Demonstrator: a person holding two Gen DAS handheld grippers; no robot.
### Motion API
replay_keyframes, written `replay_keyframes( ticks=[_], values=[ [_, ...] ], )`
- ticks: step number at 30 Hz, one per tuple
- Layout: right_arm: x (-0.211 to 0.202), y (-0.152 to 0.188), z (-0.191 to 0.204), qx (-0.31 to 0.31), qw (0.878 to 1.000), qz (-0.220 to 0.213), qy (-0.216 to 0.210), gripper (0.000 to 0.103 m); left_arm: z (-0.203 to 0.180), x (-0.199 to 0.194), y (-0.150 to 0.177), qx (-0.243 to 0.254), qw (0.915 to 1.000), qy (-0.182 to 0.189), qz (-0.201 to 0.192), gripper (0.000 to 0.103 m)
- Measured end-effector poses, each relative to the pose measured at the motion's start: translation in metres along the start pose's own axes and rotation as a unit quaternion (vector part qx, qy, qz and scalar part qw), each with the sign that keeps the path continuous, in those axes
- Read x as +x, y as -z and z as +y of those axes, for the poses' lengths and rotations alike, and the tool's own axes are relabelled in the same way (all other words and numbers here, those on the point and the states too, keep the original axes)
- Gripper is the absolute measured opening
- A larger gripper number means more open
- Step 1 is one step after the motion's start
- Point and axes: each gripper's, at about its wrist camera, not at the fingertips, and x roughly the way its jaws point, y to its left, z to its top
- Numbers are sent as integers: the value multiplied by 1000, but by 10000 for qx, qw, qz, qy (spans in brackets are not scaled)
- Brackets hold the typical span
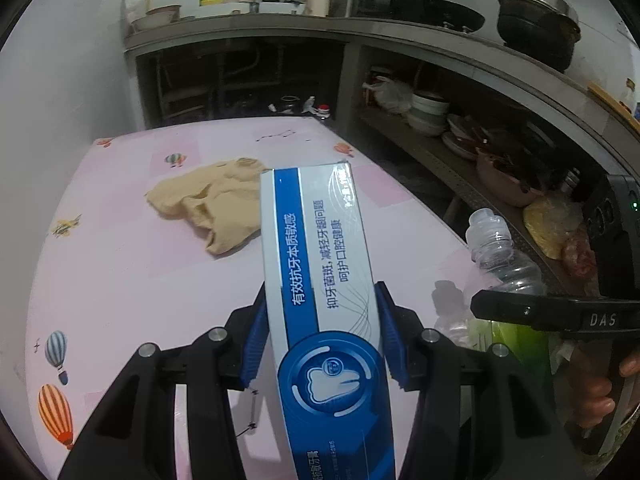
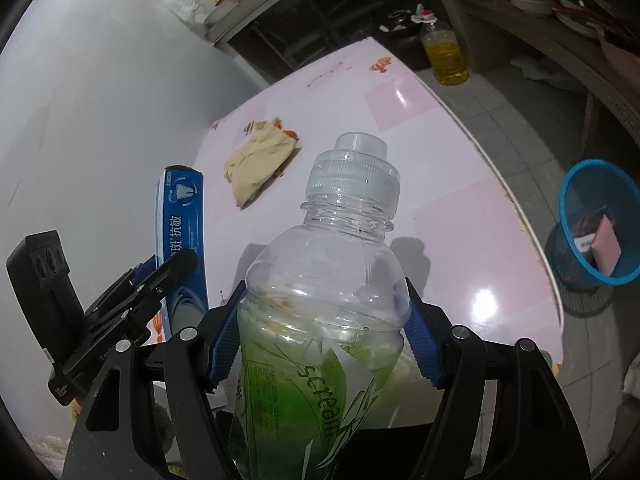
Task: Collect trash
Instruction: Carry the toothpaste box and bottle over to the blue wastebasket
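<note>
My left gripper [image 1: 320, 332] is shut on a blue and white toothpaste box [image 1: 316, 264], held above the pink table [image 1: 120, 264]. The same box [image 2: 182, 220] shows at the left of the right wrist view, clamped in the left gripper [image 2: 176, 276]. My right gripper [image 2: 324, 332] is shut on a clear plastic bottle [image 2: 332, 264] with a green label and a clear cap. That bottle [image 1: 500, 252] and the right gripper [image 1: 516, 300] appear at the right of the left wrist view. A crumpled beige cloth [image 1: 212, 204] lies on the table beyond both.
A blue plastic basket [image 2: 596, 224] with some items inside stands on the tiled floor right of the table. An oil bottle [image 2: 444, 56] stands on the floor past the table's far edge. Shelves with bowls [image 1: 428, 112] and a counter with pots [image 1: 536, 20] line the right side.
</note>
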Motion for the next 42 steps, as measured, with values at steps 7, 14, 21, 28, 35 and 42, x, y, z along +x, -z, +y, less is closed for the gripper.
replay_keyframes(
  ticks=[7,14,21,28,35,42],
  values=[
    [-11,1,-10,147,9998,-123,-85,68,-19,3,-10,155,9998,155,-17,48],
    [-27,1,-29,359,9988,-306,-164,68,-45,12,-21,365,9985,400,13,48],
    [-47,4,-58,733,9955,-526,-275,68,-82,30,-35,597,9957,704,101,48],
    [-81,11,-97,1184,9884,-931,-198,68,-123,55,-55,765,9899,1154,304,48],
    [-137,43,-172,1998,9670,-1547,312,68,-171,95,-83,835,9798,1691,664,48],
    [-148,78,-242,2959,9393,-1601,677,68,-232,162,-104,905,9613,2153,1464,48]
  ],
)
